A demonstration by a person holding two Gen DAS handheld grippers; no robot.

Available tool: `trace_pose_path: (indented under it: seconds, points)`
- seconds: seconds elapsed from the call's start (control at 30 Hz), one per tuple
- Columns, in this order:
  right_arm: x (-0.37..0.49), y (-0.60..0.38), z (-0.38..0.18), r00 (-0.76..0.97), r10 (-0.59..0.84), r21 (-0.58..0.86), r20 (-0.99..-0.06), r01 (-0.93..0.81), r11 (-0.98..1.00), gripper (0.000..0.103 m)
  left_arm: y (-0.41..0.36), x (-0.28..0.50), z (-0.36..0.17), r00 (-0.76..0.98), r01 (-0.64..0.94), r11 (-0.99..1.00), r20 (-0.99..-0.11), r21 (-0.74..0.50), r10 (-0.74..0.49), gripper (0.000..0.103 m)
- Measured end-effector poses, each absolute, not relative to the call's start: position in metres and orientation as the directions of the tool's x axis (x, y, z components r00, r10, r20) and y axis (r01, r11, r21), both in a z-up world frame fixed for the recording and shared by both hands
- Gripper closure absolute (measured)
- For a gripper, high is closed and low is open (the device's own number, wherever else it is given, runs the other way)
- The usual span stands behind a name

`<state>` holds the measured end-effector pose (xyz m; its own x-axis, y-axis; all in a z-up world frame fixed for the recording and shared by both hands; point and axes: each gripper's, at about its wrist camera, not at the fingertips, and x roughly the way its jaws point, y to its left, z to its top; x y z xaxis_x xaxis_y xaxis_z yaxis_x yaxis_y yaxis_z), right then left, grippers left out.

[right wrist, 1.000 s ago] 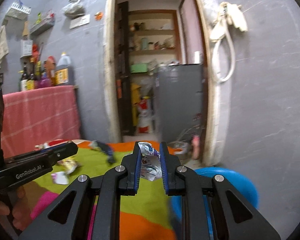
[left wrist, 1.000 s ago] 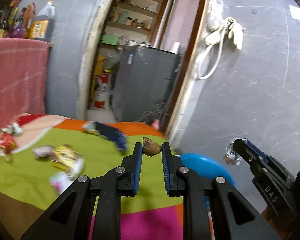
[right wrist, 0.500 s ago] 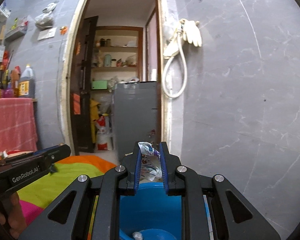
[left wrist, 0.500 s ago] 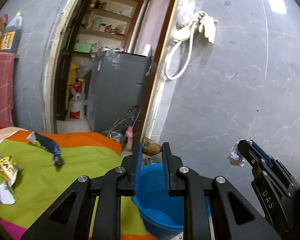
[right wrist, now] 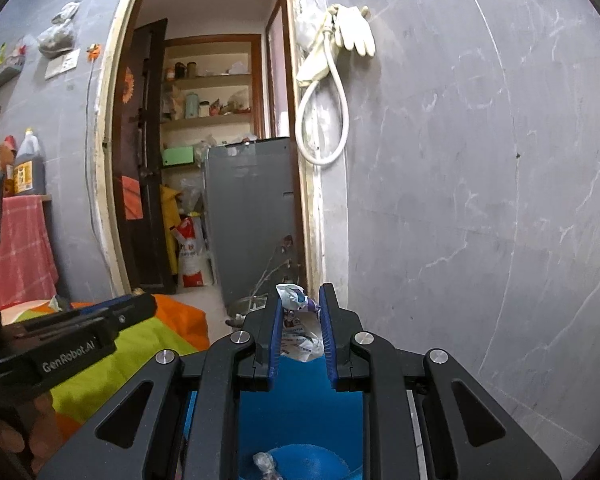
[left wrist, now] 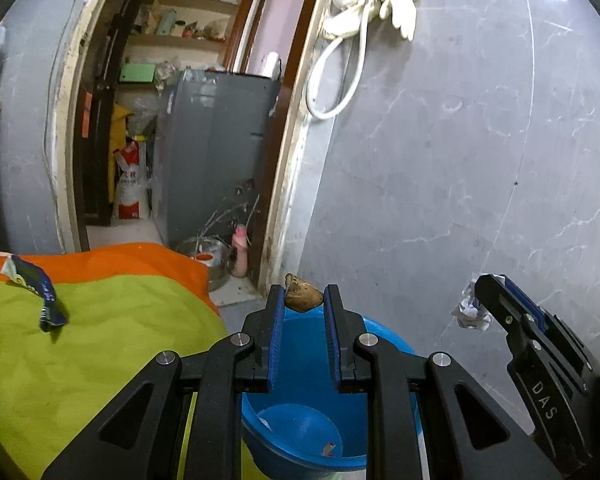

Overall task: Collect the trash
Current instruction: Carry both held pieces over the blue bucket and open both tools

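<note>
— Trash in both grippers. The left gripper (left wrist: 303,300) is clamped on a small brown scrap (left wrist: 302,298) right at its fingertips, above the near rim of the blue bucket (left wrist: 384,334).

— And the right gripper (right wrist: 300,304)?

— Closed on a crumpled white wrapper (right wrist: 298,322) with printed colours, which hangs down between the blue pads. Its own camera looks straight into the bucket (right wrist: 300,404) beneath, where a clear crinkled piece (right wrist: 265,465) lies on the bottom.

— Does the left camera show that piece?

— Not clearly; it shows a small colourful bit (left wrist: 329,448) on the bucket floor instead. It also catches the right gripper (left wrist: 478,296) from the side, off to the right, with the wrapper (left wrist: 469,313) poking out at its tip.

— What else is left out?

— A dark blue wrapper (left wrist: 40,292) lies on the green and orange bedspread (left wrist: 112,340), seen only from the left camera. The right camera shows the left gripper's body (right wrist: 72,340) over that bedspread (right wrist: 140,348), and a grey cabinet (right wrist: 256,216) in the doorway beyond.
</note>
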<state>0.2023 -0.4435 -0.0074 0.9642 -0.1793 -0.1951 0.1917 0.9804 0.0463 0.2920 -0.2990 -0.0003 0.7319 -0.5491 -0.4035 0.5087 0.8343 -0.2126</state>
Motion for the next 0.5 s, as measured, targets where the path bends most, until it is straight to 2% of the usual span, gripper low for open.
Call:
trace_pose_path:
  seconds: [0.5]
  points:
    - [0.229, -0.461, -0.015, 0.951, -0.161, 0.118, -0.264, 0.198, 0.973, 0.083, -0.314, 0.319, -0.014, 0.683, 0.501, 0.831, -0.479, -0.242, -0.552, 0.086]
